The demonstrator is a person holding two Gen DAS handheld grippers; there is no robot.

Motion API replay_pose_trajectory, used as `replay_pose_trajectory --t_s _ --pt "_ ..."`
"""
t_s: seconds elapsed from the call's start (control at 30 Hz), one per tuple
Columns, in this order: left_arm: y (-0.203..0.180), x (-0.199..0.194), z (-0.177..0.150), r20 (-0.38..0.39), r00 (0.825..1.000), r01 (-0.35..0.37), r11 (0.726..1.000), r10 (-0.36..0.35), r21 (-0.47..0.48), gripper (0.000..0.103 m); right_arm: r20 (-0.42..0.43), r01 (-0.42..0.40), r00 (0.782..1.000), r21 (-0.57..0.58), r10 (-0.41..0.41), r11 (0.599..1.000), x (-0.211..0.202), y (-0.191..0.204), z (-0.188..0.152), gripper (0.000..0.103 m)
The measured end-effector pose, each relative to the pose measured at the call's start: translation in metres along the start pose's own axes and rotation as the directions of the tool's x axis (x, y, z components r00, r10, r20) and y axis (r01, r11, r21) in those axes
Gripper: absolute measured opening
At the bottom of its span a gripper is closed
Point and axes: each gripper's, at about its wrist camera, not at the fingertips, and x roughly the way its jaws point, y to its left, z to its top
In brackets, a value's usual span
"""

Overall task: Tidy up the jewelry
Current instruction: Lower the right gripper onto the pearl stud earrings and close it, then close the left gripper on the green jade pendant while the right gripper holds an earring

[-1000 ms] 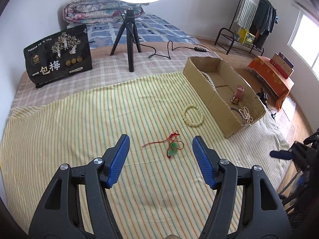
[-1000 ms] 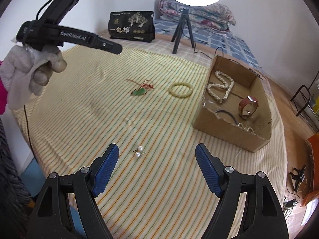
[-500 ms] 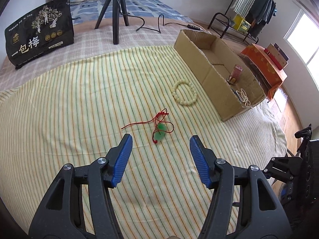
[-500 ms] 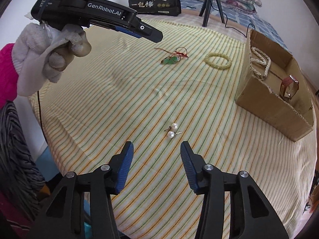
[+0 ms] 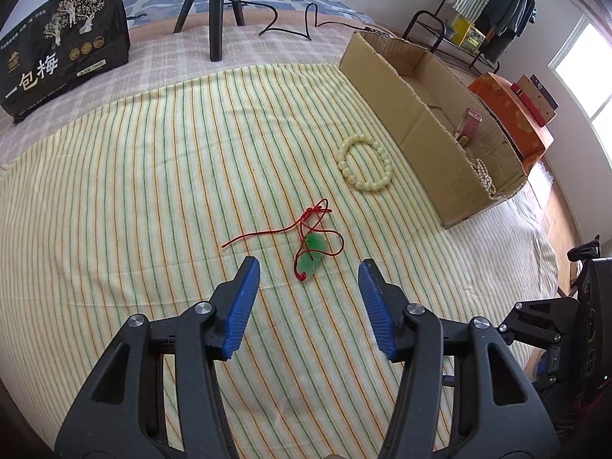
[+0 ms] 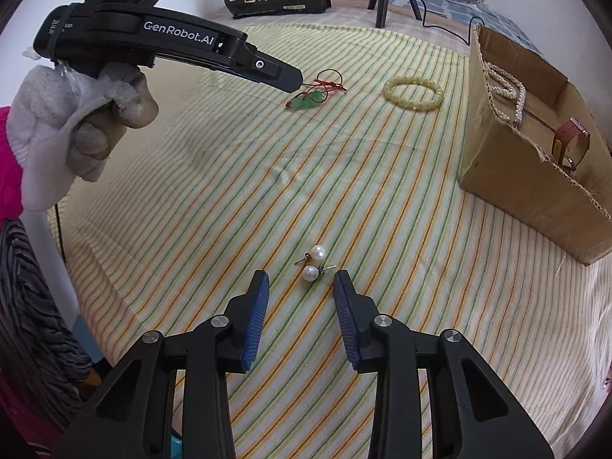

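The box (image 6: 535, 176) wall hides part of the necklace (image 6: 505, 91) and watch (image 6: 572, 145). My right gripper (image 6: 301, 306), jaws just narrowing but apart, holds nothing; two pearl earrings (image 6: 313, 264) lie just ahead. My left gripper (image 5: 309, 298), half open and empty, frames the green pendant (image 5: 311, 254) on red cord.

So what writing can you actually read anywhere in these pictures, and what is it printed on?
"GenRobot.AI": white letters on the side of the left hand-held gripper.
"一包梅": large white characters on the black bag standing at the back of the bed.
Small print and gold seals on that bag: too small to read.
A short vertical label at the rear end of the left hand-held gripper: blurred, not readable.
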Motion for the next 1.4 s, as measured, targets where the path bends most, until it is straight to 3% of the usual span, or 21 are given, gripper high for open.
replay_pose_trajectory --t_s 0.23,0.53,1.1,1.33,1.4 --pt "-0.001 0.009 0.003 -0.01 1.0 0.007 1.0 -0.007 0.001 0.056 -0.002 0.02 1.0 -0.006 -0.02 1.0 0.005 -0.004 0.004 0.02" --pt "-0.004 0.022 0.002 -0.029 1.0 -0.004 1.0 0.005 0.027 0.056 -0.004 0.053 0.999 -0.049 -0.053 0.997 0.004 -0.001 -0.001 0.014" --pt "-0.015 0.029 0.001 -0.017 0.999 -0.044 0.996 0.046 0.08 0.056 -0.006 0.08 0.997 -0.08 -0.08 0.994 0.004 0.003 -0.001 0.009" --pt "-0.028 0.036 -0.004 -0.001 0.99 -0.136 0.976 0.138 0.172 0.015 -0.007 0.088 0.996 -0.086 -0.088 0.992 0.003 0.003 -0.001 0.009" --pt "-0.029 0.036 -0.005 0.006 0.989 -0.145 0.973 0.146 0.179 0.015 -0.009 0.09 0.996 -0.086 -0.091 0.992 0.002 0.003 -0.001 0.009"
